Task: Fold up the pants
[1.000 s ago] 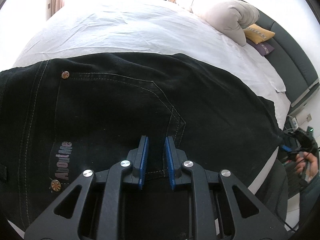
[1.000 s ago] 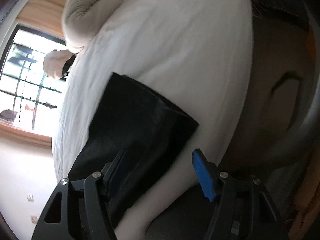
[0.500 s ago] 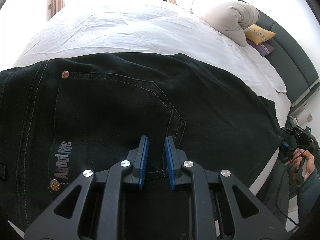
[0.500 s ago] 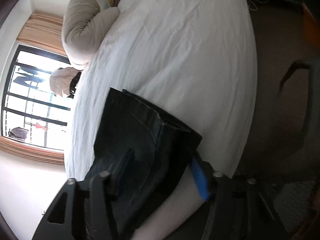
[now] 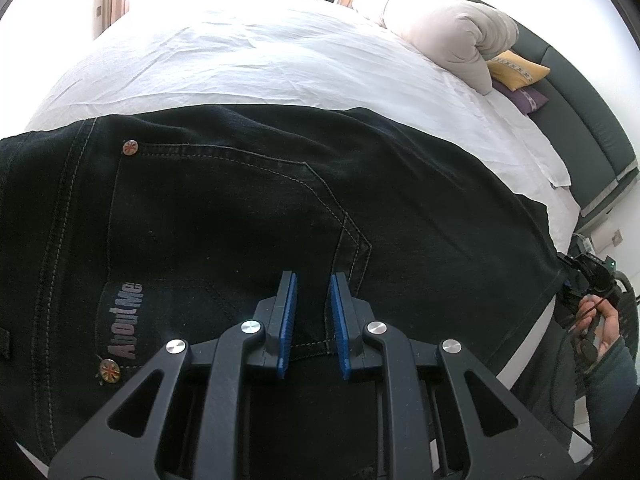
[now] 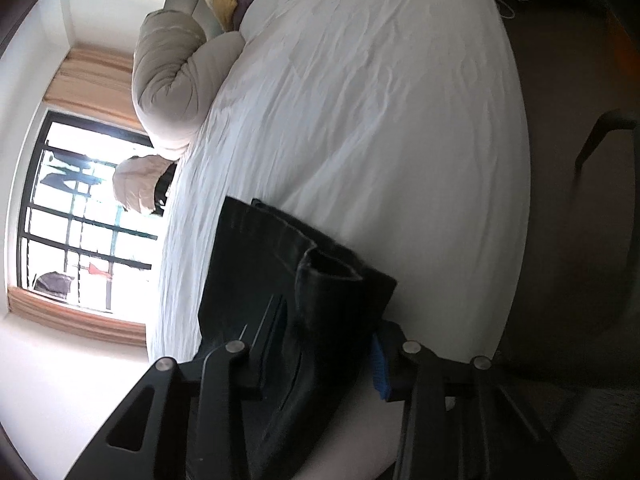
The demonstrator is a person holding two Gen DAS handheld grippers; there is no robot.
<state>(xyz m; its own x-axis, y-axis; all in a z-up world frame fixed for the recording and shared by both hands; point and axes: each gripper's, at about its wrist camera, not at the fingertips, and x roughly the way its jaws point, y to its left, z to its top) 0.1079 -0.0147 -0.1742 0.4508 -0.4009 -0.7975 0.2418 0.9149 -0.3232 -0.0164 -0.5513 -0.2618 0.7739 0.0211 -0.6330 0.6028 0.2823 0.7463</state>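
Note:
Black jeans [image 5: 248,208] lie flat across the white bed [image 5: 248,52], back pocket up with an "AboutMe" label. My left gripper [image 5: 312,280] sits at their near edge, its blue pads almost together with a stitched seam of the jeans pinched between them. In the right wrist view the leg-hem end of the jeans [image 6: 280,264] lies near the bed's edge. My right gripper [image 6: 326,320] is closing on it; the hem bunches up into a loop between the jaws and the blue pad [image 6: 378,368] presses its side. The right gripper [image 5: 588,276] also shows at the far right of the left wrist view.
A rolled beige duvet [image 5: 448,28] and yellow [image 5: 518,68] and purple cushions sit by the dark headboard [image 5: 580,120]. A barred window [image 6: 80,220] is beyond the bed. A person's hand [image 5: 604,320] holds the right gripper. A chair leg [image 6: 600,136] stands on the dark floor.
The right gripper's jaws have narrowed around the leg hem, which has buckled upward between them, and the gripper has rolled and moved in slightly. The left gripper and the jeans under it are unchanged.

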